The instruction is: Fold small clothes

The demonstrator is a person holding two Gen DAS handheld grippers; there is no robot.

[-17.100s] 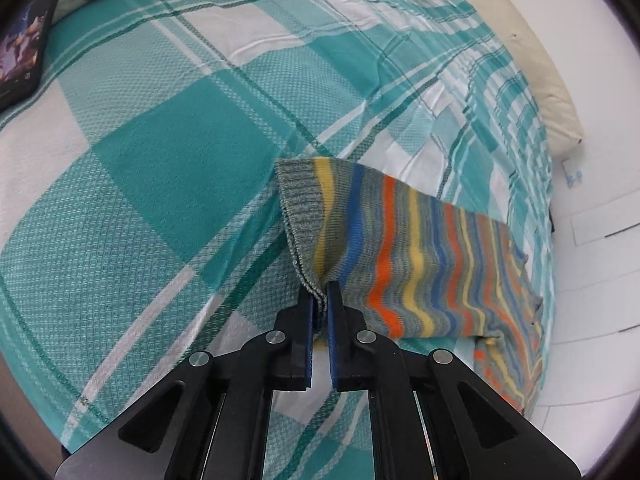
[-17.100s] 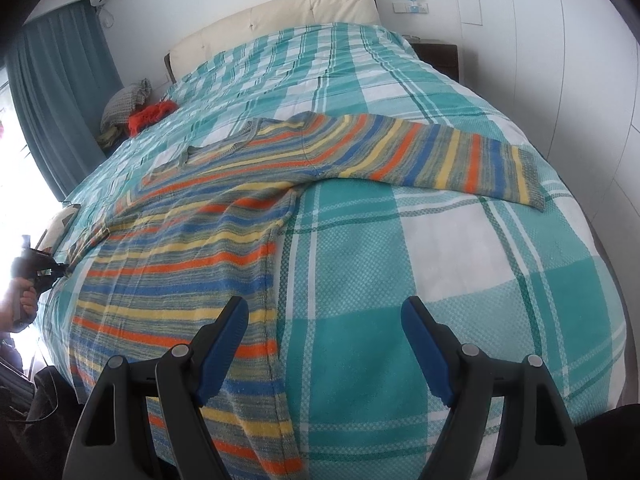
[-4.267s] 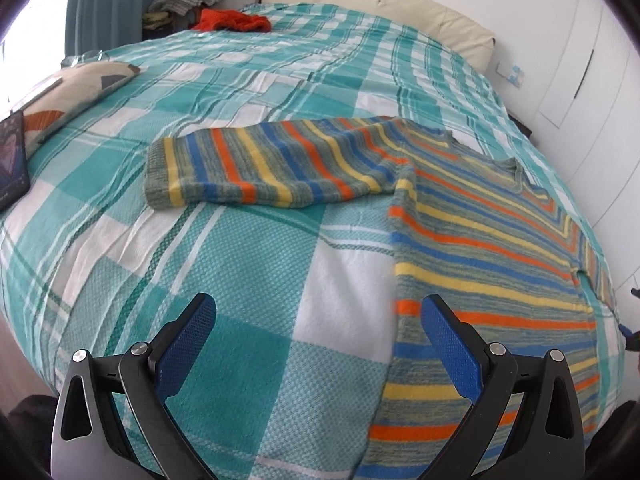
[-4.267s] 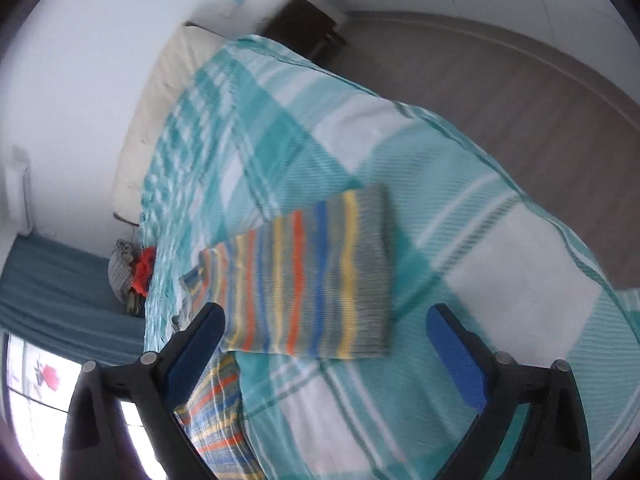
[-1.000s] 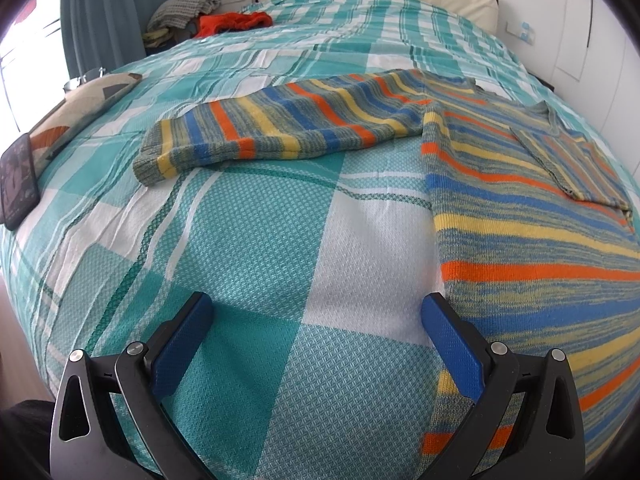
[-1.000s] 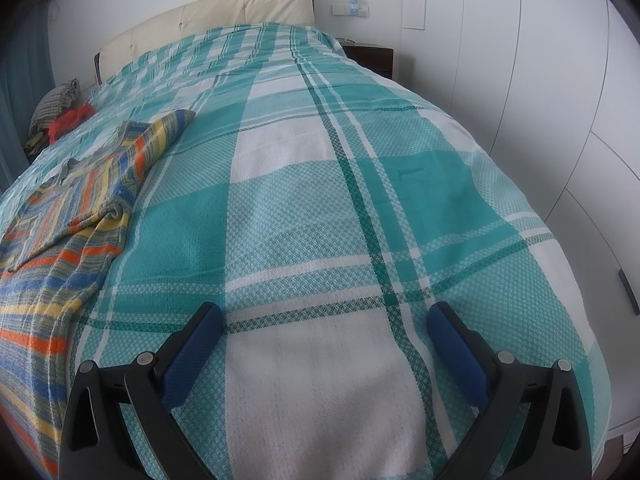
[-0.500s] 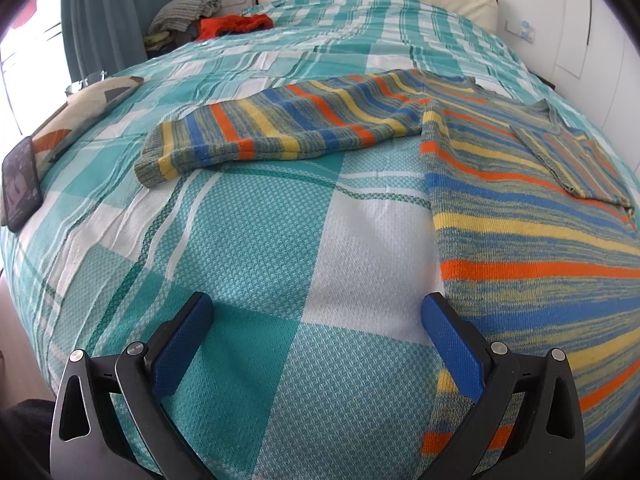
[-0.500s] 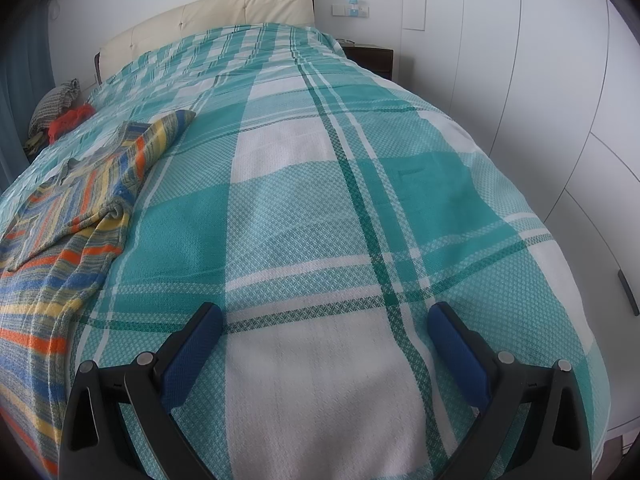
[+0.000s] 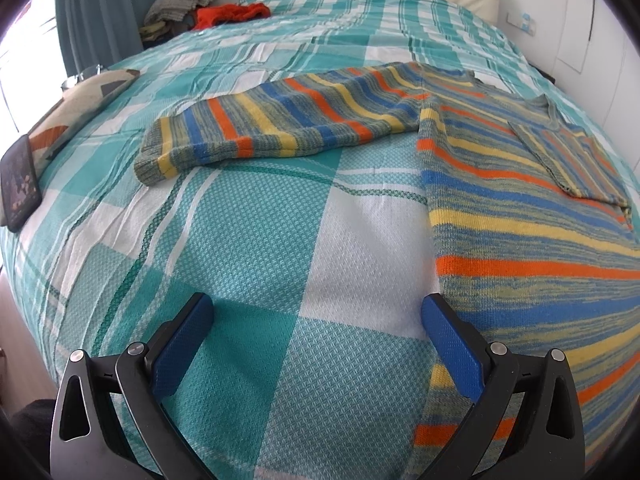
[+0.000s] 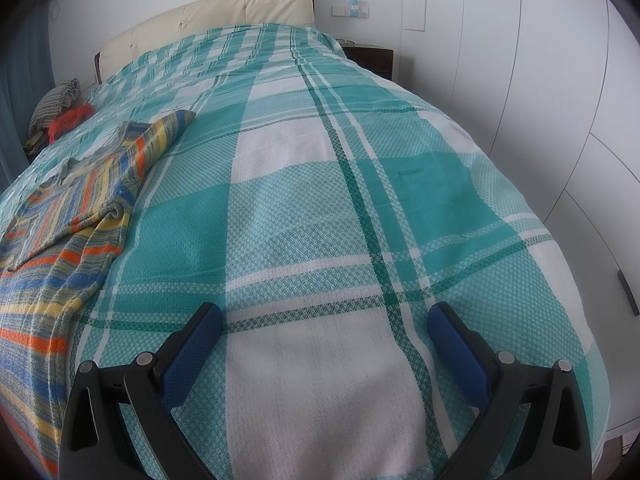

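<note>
Blue textured pads line both grippers; the left gripper fills the bottom of its frame with jaws spread wide and holding nothing, and the right gripper sits the same way in its own view, wide apart and empty. Under both lies a woven bedspread checked in teal and white, with a waffle-like weave and thin dark green lines. Just beyond the left gripper's right-hand pad the striped sweater lies flat on the bedspread, knitted in bands of orange, blue, yellow and mottled grey; its body fills the right side of the frame, running from the lower right corner up towards the collar at upper right. One sleeve stretches out from the shoulder towards the centre left, its long axis nearly level across the frame, its ribbed cuff at the left end; the other sleeve lies folded over the chest at the right edge. The right wrist view catches the sweater only along its left edge, with a folded striped tip pointing up towards the headboard; most of that frame is bare bedspread. Only the left wrist view shows a dark tablet at the far left and a red garment at the top; only the right wrist view shows white wardrobe doors down its right side.
</note>
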